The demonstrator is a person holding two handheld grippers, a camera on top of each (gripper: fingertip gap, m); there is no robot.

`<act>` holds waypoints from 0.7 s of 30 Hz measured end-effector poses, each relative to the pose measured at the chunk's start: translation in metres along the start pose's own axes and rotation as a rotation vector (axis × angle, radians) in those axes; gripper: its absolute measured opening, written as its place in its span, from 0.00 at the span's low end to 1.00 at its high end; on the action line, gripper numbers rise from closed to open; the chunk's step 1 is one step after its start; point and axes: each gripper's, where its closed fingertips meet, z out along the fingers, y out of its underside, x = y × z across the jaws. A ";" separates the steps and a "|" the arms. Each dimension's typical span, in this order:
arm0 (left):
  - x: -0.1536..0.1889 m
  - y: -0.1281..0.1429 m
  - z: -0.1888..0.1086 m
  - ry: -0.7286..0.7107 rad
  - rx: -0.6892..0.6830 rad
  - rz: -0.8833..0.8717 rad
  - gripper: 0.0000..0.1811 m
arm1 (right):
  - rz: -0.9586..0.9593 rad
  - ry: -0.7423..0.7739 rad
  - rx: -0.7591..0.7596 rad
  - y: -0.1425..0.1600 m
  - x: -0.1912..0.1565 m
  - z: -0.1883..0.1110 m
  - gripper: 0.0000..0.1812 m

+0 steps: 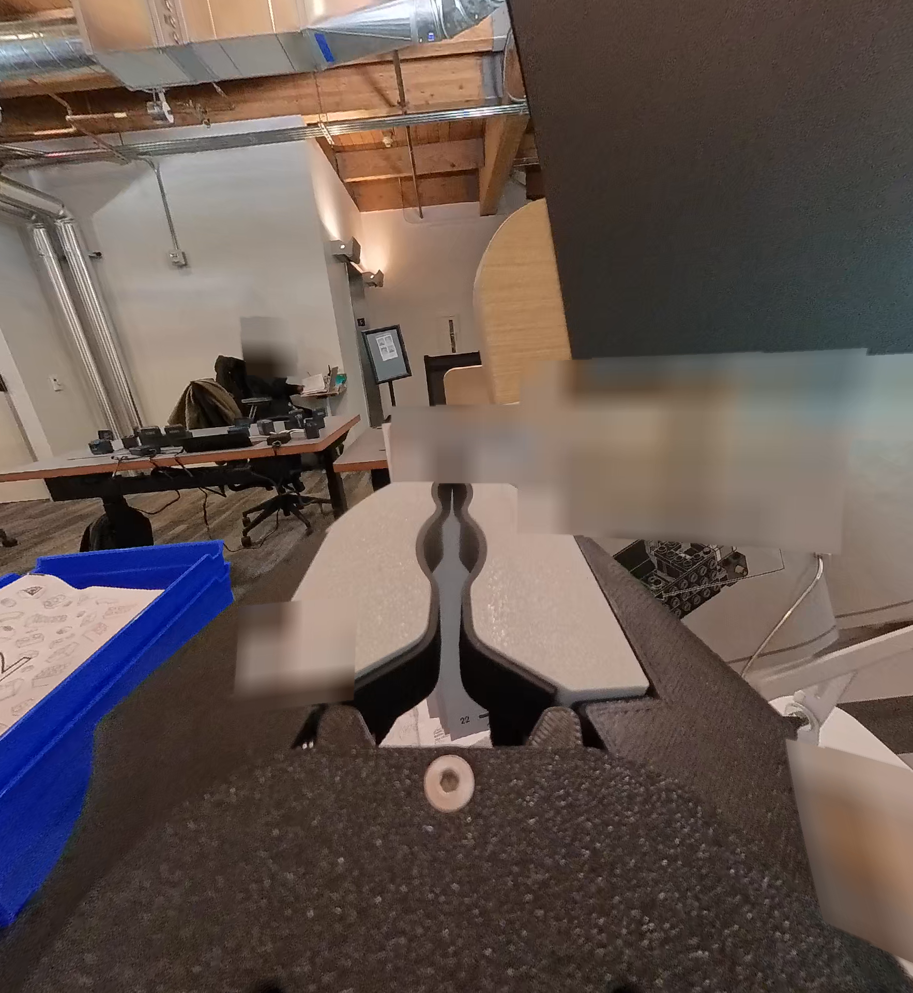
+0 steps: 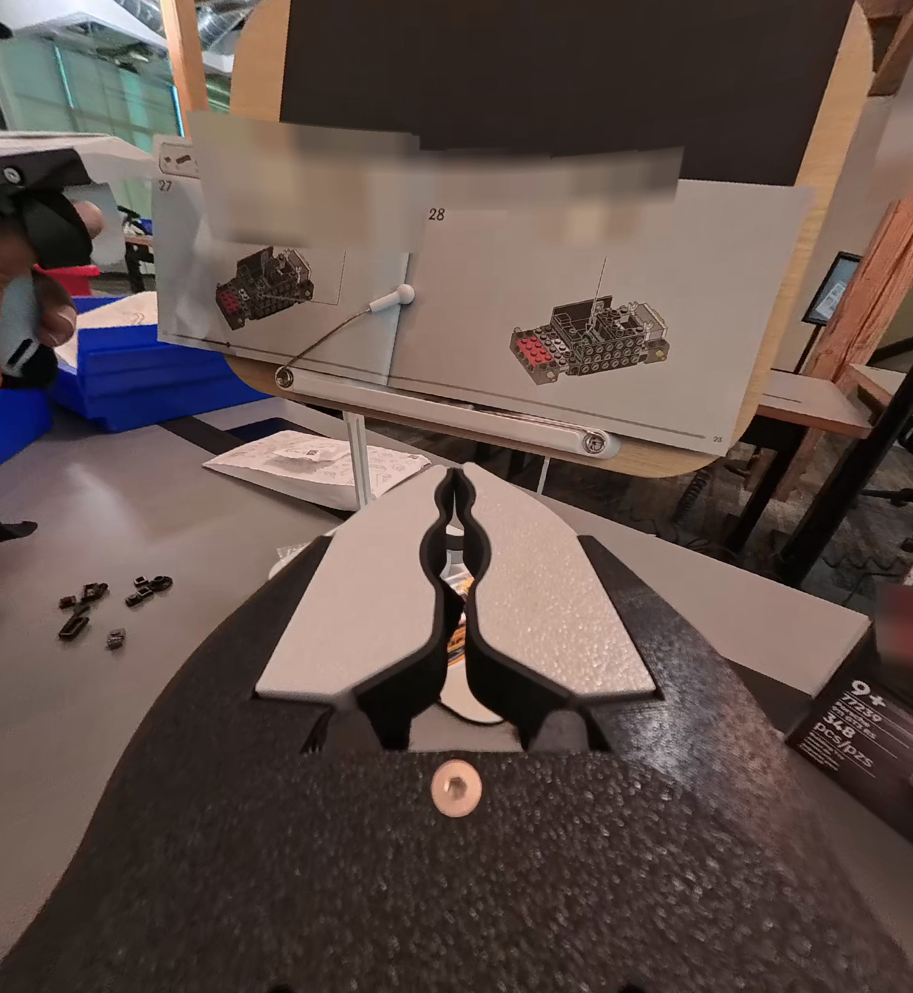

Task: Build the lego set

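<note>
The open instruction booklet [image 2: 551, 322] leans on a white stand [image 2: 443, 414] in front of a wooden board. My left gripper [image 1: 451, 491] is shut on a grey page of the booklet, which runs edge-on between its fingers; more of the booklet [image 1: 685, 580] shows to the right. In the right wrist view the left gripper [image 2: 30, 204] is at the far left, held by a hand. My right gripper [image 2: 457, 475] is shut and looks empty, held above the grey table [image 2: 94, 752] in front of the stand. Several small black lego pieces [image 2: 105, 602] lie loose on the table to the left.
Blue bins [image 2: 137, 376] stand at the table's left; one blue bin [image 1: 121, 671] holds a printed paper bag [image 1: 41, 634]. Another paper bag [image 2: 314, 467] lies by the stand's foot. The black lego box [image 2: 862, 752] sits at the right. Desks and chairs [image 1: 202, 457] stand farther off. The grippers' ends are close to 30 cm from one another.
</note>
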 end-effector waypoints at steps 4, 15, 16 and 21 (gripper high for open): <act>0.003 -0.001 -0.001 0.004 0.002 0.008 0.00 | 0.016 -0.002 0.004 -0.003 0.001 -0.001 0.00; 0.010 0.004 0.000 0.016 -0.008 0.027 0.00 | 0.019 -0.016 -0.007 -0.001 -0.002 0.000 0.00; 0.010 0.004 0.000 0.017 -0.008 0.026 0.00 | 0.019 -0.017 -0.009 0.000 -0.002 0.000 0.00; 0.012 0.004 -0.001 0.026 -0.007 0.015 0.00 | 0.020 -0.021 -0.012 0.000 -0.003 0.000 0.00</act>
